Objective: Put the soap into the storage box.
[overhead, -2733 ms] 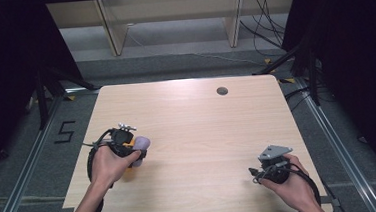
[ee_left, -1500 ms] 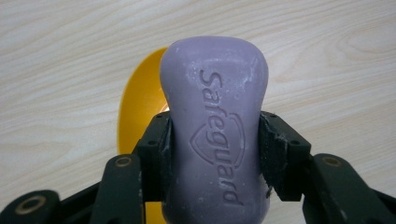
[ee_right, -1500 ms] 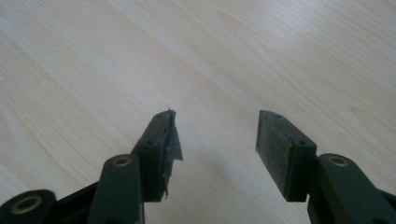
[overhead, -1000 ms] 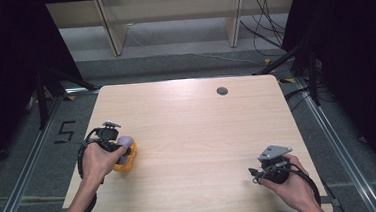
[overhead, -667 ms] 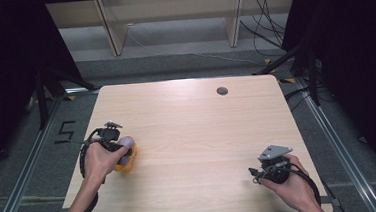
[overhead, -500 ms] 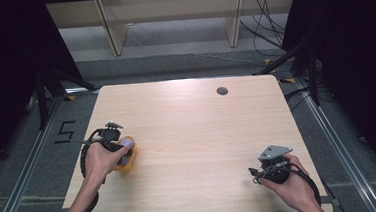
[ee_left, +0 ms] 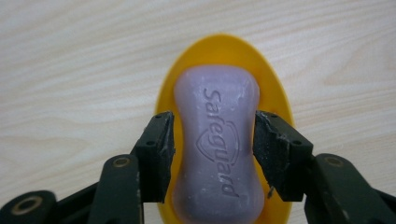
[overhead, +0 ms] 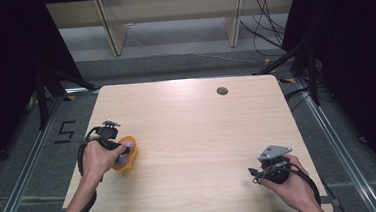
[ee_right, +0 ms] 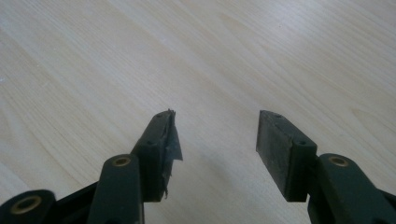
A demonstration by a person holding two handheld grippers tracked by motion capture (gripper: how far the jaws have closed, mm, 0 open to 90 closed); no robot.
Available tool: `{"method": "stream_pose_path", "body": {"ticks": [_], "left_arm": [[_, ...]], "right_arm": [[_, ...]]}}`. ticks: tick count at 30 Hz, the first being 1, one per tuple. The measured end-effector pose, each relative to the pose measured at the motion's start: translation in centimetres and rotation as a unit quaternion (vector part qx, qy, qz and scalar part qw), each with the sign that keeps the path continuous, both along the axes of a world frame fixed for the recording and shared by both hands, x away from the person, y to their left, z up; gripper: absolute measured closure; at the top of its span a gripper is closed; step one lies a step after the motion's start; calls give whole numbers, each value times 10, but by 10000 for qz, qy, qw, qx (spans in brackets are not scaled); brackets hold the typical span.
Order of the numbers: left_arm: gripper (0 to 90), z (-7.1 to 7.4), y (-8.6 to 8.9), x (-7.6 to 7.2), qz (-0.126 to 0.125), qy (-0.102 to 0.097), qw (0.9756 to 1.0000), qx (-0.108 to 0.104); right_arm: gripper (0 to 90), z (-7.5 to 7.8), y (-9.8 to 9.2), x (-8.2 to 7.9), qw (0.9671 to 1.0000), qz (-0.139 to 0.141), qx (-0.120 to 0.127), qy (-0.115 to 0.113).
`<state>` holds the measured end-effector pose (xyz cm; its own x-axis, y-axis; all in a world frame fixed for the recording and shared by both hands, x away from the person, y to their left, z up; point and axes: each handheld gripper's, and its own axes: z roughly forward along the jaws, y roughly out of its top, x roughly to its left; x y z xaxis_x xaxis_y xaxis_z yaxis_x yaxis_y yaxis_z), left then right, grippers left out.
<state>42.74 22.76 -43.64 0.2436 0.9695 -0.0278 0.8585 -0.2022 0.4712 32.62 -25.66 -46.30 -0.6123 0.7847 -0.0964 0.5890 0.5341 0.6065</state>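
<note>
Pale wooden worktop (overhead: 193, 130) carries, at its left side, a yellow oval soap dish (ee_left: 275, 93) with the purple soap bar (ee_left: 217, 140) already lying in it. The left claw (ee_left: 212, 140) has just been opening, its pads flanking the bar's waist with slim gaps, so the placing looks done and only the withdrawal remains. Far right, the right claw (ee_right: 215, 140) rests released over bare wood.
</note>
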Motion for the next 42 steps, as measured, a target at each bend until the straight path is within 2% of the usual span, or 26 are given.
{"method": "stream_pose_path", "body": {"ticks": [2,5,9,12,14,16,17,20,22,25,29,30,31,33,34,35,37,38,39,40,41,42], "left_arm": [[458,6,2,-2,-13,-56,10000,40],[458,10,5,-10,-50,-385,9992,-38],[456,14,12,-23,-157,-680,9975,-52],[456,15,17,-34,-257,-951,9951,-74],[478,14,22,-43,-395,-1244,9914,-82],[496,12,24,-49,-438,-1393,9892,-88],[496,10,27,-54,-493,-1402,9889,-57],[480,1,29,-63,-637,-1421,9878,-62],[479,-5,30,-70,-731,-1499,9859,-94],[481,-10,34,-78,-856,-1624,9830,-14],[473,-17,37,-89,-898,-1776,9799,-147],[466,-20,37,-91,-844,-1824,9793,-258],[465,-23,37,-93,-804,-1954,9769,-306],[459,-29,38,-99,-742,-2081,9742,-455],[458,-32,40,-102,-824,-2076,9738,-430],[455,-35,40,-104,-794,-2120,9726,-521],[462,-42,43,-109,-682,-2108,9731,-624],[477,-47,44,-112,-583,-2131,9724,-751],[488,-51,46,-115,-552,-2064,9740,-751],[487,-54,46,-117,-488,-2060,9736,-852],[486,-56,47,-118,-468,-2031,9742,-864],[484,-57,48,-119,-443,-2034,9738,-916]], "right_arm": [[478,0,0,0,10000,-1,2,-1],[478,0,0,0,10000,8,0,0],[478,0,0,0,10000,7,-7,-1],[478,0,0,0,10000,4,8,20],[478,0,0,0,10000,21,5,19],[478,-2,-1,2,9999,122,-2,-29],[478,-1,-1,1,9999,61,-61,-73],[477,0,0,1,10000,25,-17,-27],[477,0,0,0,10000,-11,11,11],[477,-1,-1,1,10000,42,-33,-57],[476,0,0,0,10000,-5,6,12],[476,0,0,0,10000,-3,5,12],[476,0,0,0,10000,-5,10,13],[476,0,0,0,10000,1,10,3],[476,0,0,0,10000,6,13,9],[476,0,0,0,10000,17,8,0],[476,0,0,0,10000,14,15,4],[475,0,0,0,10000,13,18,2],[475,0,0,0,10000,66,-22,-51],[474,0,0,0,9999,88,-27,-57],[474,0,0,0,9999,111,-13,-58],[473,-1,1,1,9999,141,-6,-68]]}}
